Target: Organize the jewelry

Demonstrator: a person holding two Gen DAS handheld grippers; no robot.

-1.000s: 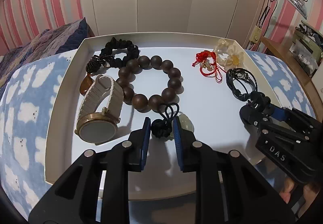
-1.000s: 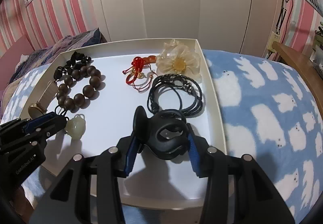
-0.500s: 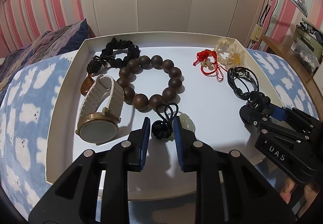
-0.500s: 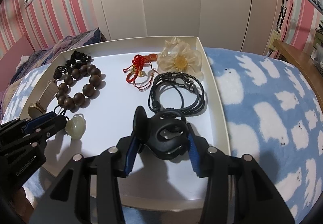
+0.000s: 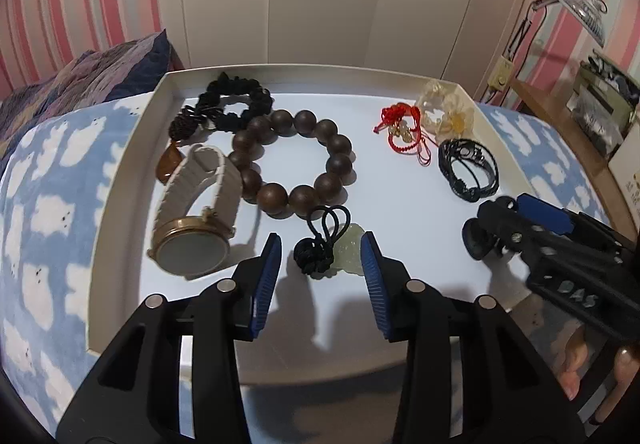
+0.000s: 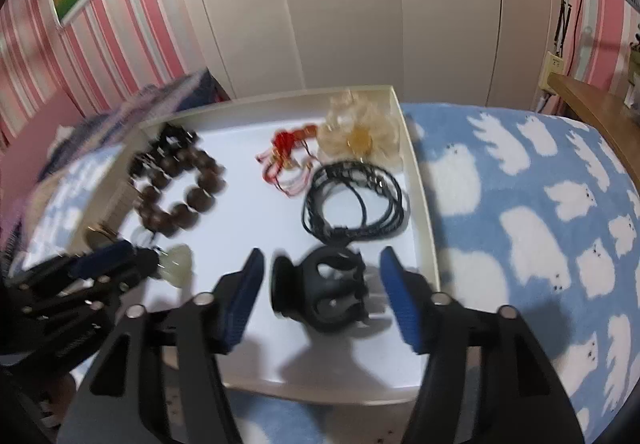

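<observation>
Left gripper (image 5: 320,268): wide, straddling the knot pendant (image 5: 326,250) near the tray's (image 5: 132,171) front.
Right gripper (image 6: 322,284): wide around the black clip (image 6: 322,290).
Risk: fingers snag the pendant's cord loops, dragging it into the beads (image 5: 292,159).
Risk: the clip rolls off the tray's front.
</observation>
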